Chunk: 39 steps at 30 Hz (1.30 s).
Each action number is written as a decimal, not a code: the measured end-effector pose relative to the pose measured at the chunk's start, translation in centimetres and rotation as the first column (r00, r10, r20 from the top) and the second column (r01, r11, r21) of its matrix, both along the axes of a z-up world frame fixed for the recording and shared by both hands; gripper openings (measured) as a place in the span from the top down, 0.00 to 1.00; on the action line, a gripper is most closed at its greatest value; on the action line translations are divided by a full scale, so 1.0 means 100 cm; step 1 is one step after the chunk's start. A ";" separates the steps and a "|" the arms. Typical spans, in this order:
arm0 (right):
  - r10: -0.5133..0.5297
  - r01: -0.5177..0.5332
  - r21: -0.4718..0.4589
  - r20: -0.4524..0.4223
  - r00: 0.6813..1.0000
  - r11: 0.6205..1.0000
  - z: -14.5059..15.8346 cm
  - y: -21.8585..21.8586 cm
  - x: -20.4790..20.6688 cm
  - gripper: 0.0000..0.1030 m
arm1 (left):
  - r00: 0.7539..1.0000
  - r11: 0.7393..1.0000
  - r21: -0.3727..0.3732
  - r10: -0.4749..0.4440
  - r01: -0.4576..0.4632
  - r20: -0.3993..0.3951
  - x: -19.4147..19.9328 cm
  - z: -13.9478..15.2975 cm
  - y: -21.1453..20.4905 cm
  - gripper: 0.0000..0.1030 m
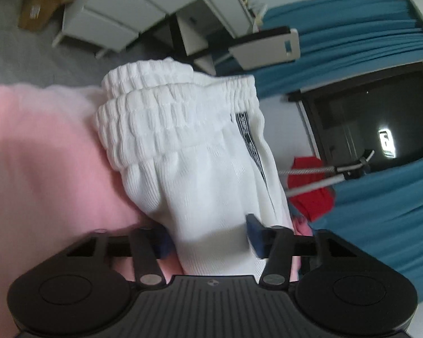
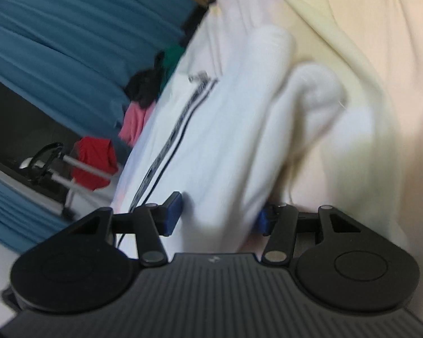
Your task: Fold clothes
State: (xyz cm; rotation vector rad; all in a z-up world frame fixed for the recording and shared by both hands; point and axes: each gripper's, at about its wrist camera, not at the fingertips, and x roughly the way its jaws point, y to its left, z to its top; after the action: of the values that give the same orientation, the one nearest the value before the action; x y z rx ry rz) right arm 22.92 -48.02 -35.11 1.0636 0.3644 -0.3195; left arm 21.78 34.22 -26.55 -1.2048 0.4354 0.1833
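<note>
A pair of white shorts [image 1: 189, 146] with a gathered elastic waistband and a black side stripe fills the left wrist view. My left gripper [image 1: 208, 239] is shut on the white shorts, the cloth bunched between its blue pads [image 1: 255, 236]. In the right wrist view the same white shorts [image 2: 211, 129] run up from my right gripper [image 2: 218, 214], which is shut on a thick fold of them; the black stripe lies left of the fold. The frame is blurred.
Pink bedding [image 1: 42, 169] lies under the shorts on the left; pale yellow cloth [image 2: 366, 98] lies to the right. Blue curtains [image 1: 352, 42], a dark window [image 1: 366, 118], a white cabinet [image 1: 112, 14], and a rack with red clothing [image 2: 94, 163] stand behind.
</note>
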 end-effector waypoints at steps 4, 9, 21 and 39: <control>-0.047 0.047 -0.067 0.004 0.999 0.997 0.003 -0.002 0.011 0.75 | 0.999 0.999 -0.030 0.044 -0.043 0.031 -0.002 -0.004 0.003 0.85; -0.050 0.052 -0.077 0.037 0.998 0.996 0.012 -0.008 0.002 0.84 | 0.990 0.999 0.023 0.036 -0.040 0.139 -0.017 0.023 -0.002 0.89; -0.003 0.003 -0.021 0.016 1.000 1.000 0.048 -0.011 -0.072 0.85 | 0.986 0.999 0.048 0.006 -0.014 0.166 -0.103 0.076 0.008 0.92; -0.023 0.025 0.113 -0.018 1.000 0.993 0.011 -0.047 -0.148 0.86 | 0.987 0.981 0.183 -0.039 0.068 -0.156 -0.158 0.071 0.028 0.78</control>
State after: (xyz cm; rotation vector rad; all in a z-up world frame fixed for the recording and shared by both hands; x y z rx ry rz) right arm 8.16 -52.76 -33.96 1.1776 0.3880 -0.3326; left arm 6.00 37.03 -19.40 -0.9959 0.5708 0.2653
